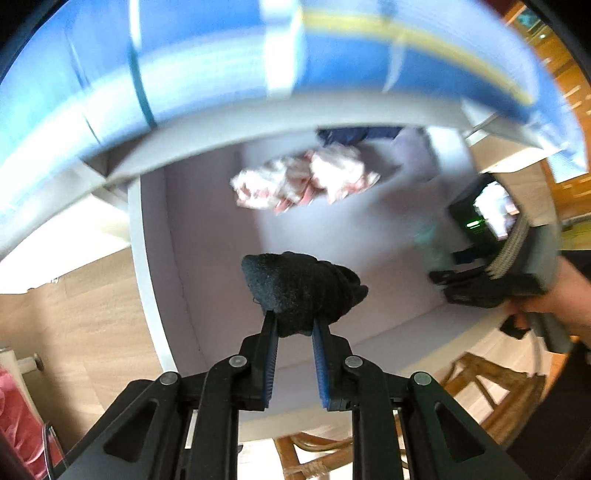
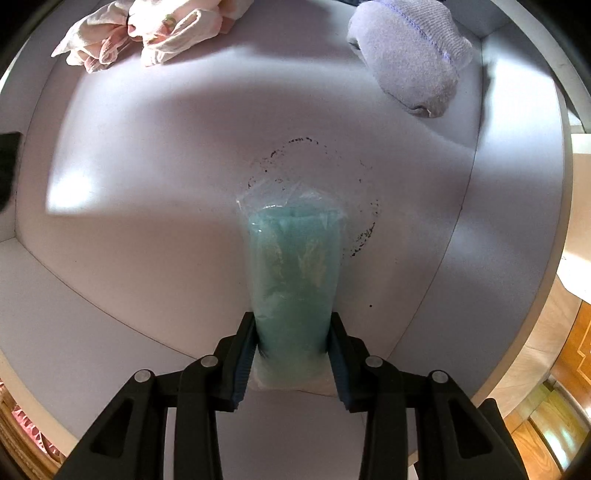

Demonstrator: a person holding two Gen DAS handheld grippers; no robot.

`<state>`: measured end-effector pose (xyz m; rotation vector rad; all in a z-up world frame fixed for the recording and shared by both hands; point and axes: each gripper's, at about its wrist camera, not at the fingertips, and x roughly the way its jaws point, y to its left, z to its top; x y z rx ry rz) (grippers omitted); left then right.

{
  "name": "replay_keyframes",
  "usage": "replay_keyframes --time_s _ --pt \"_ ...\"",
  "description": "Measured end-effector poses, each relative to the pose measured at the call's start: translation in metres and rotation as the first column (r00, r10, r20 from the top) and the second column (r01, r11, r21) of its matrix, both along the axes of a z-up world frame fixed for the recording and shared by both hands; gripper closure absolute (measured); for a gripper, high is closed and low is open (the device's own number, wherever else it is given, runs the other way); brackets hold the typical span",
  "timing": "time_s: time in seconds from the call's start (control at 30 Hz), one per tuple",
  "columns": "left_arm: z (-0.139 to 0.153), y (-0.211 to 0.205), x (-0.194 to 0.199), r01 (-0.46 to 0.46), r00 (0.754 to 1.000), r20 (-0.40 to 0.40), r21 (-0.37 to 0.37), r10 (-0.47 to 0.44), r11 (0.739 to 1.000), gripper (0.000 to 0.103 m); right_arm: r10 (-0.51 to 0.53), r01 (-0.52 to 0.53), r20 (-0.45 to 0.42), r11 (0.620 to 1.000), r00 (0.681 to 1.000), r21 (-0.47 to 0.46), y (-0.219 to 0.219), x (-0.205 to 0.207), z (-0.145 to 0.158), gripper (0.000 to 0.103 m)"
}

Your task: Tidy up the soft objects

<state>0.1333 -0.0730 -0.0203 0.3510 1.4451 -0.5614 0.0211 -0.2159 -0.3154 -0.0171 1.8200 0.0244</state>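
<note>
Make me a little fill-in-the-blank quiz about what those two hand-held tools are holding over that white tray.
1. The left tool grips a soft bundle whose colour is ____.
2. The right tool is shut on a teal item wrapped in clear ____.
3. The white rolled sock lies in the tray's far ____ corner in the right wrist view.
4. The crumpled cloth at far left is pale ____.

Missing words: black; plastic; right; pink
</note>
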Motion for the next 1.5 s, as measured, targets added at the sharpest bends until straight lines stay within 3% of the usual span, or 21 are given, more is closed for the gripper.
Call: replay_keyframes --time_s 0.3,0.6,0.63,0.8,0.9,0.93,1.03,1.1,1.17,1.2,1.33,1.4,1.47,1.5 --pt "0.095 -0.001 -0.017 0.047 0.994 0.101 -0.2 -0.027 0.979 0.085 -0.002 0.002 0.003 1.0 1.0 0.0 0.003 0.0 0.0 0.066" --pt "0.196 0.008 -0.001 -0.007 0.984 0.152 -0.461 0.087 0.887 0.088 -0.002 0.002 0.005 1.0 1.0 -0.002 0.006 0.001 0.003 0.066" --pt "0.206 0.009 0.003 -0.013 0.981 0.162 -0.478 0.103 0.878 0.092 -0.001 0.001 0.005 1.0 1.0 -0.002 0.006 0.001 0.003 0.066" --pt "0.236 0.008 0.035 -0.06 0.957 0.21 -0.527 0.198 0.848 0.093 0.0 0.0 0.004 1.0 1.0 -0.002 0.007 0.002 0.004 0.066" --pt "0.238 0.003 0.05 -0.076 0.945 0.238 -0.511 0.226 0.856 0.093 -0.001 0.001 0.006 1.0 1.0 0.0 0.007 0.002 0.004 0.066" --pt "0.233 0.002 0.052 -0.083 0.946 0.232 -0.505 0.227 0.859 0.093 -0.001 0.001 0.007 1.0 1.0 0.002 0.007 0.002 0.005 0.066" --pt "0.192 -0.007 0.044 -0.099 0.957 0.211 -0.408 0.199 0.908 0.091 -0.003 0.003 0.01 1.0 1.0 0.006 0.006 0.003 0.008 0.066" --pt "0.152 -0.011 0.033 -0.131 0.968 0.156 -0.354 0.197 0.926 0.078 -0.007 0.007 0.008 1.0 1.0 0.009 0.005 0.004 0.01 0.066" --pt "0.107 -0.014 0.022 -0.172 0.973 0.1 -0.294 0.209 0.94 0.055 -0.013 0.013 0.006 1.0 1.0 0.01 0.003 0.006 0.012 0.066" --pt "0.088 -0.017 0.015 -0.173 0.975 0.089 -0.259 0.202 0.95 0.055 -0.015 0.015 0.006 1.0 1.0 0.01 0.002 0.006 0.013 0.066" --pt "0.002 -0.037 -0.003 -0.091 0.996 0.013 -0.069 0.092 0.994 0.052 -0.018 0.018 0.009 1.0 1.0 0.012 0.0 0.006 0.012 0.066" --pt "-0.027 -0.044 -0.003 -0.045 0.999 0.006 0.014 0.045 0.999 0.049 -0.022 0.022 0.008 1.0 1.0 0.012 -0.002 0.005 0.011 0.066" --pt "-0.057 -0.052 0.001 0.03 0.999 0.029 0.112 -0.033 0.993 0.035 -0.031 0.031 0.004 0.999 1.0 0.019 -0.005 0.005 0.011 0.066" --pt "-0.068 -0.055 0.003 0.068 0.997 0.033 0.145 -0.073 0.987 0.033 -0.033 0.033 0.002 0.999 0.999 0.021 -0.006 0.005 0.01 0.066"
